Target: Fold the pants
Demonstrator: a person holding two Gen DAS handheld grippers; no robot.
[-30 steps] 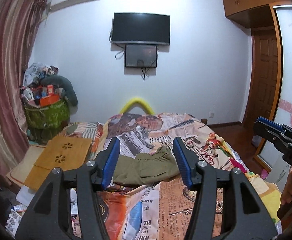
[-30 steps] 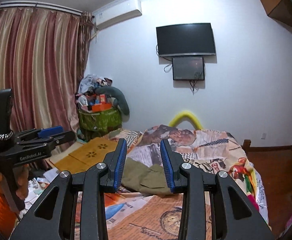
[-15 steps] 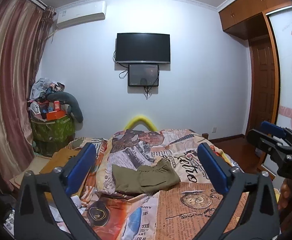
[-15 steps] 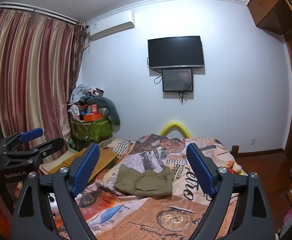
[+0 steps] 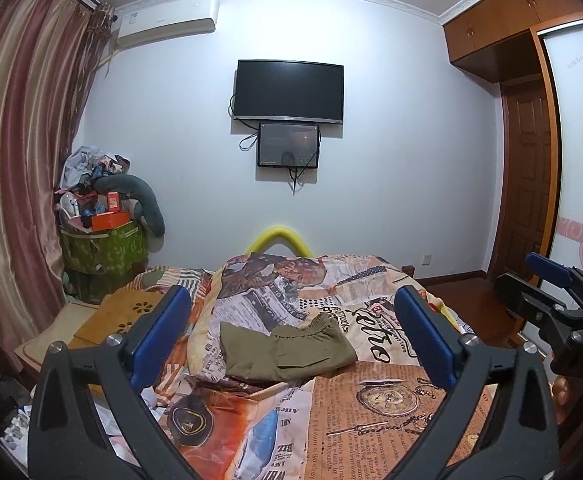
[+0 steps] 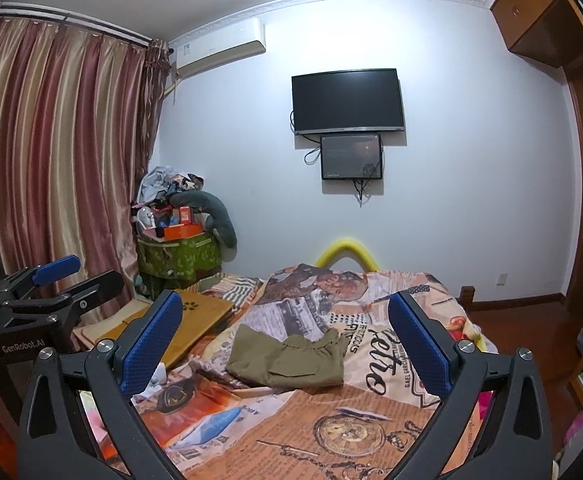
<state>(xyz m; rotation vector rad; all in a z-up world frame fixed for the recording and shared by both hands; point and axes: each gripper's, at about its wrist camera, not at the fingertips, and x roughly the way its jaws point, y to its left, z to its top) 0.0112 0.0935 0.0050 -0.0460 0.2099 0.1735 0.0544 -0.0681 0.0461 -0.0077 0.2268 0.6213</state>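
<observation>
Olive green pants (image 5: 287, 350) lie folded into a compact rectangle in the middle of the bed, waistband toward the right. The right wrist view shows the same pants (image 6: 291, 358). My left gripper (image 5: 291, 300) is held back from them over the near part of the bed, open wide, with nothing between its blue pads (image 5: 159, 336). My right gripper (image 6: 285, 300) is beside it at the same distance; its jaws are opening and are empty. Each gripper appears at the edge of the other's view: the right gripper (image 5: 551, 292) and the left gripper (image 6: 51, 280).
A newspaper-print bedspread (image 5: 371, 400) covers the bed. A wooden lap desk (image 6: 195, 316) lies on the bed's left side. A green basket (image 5: 103, 248) piled with clutter stands by the curtain. A wooden door (image 5: 527, 184) and floor are to the right.
Both grippers opened from narrow to wide and drew back from the pants, which now lie free and smaller in view. Both cameras tilted up a little.
</observation>
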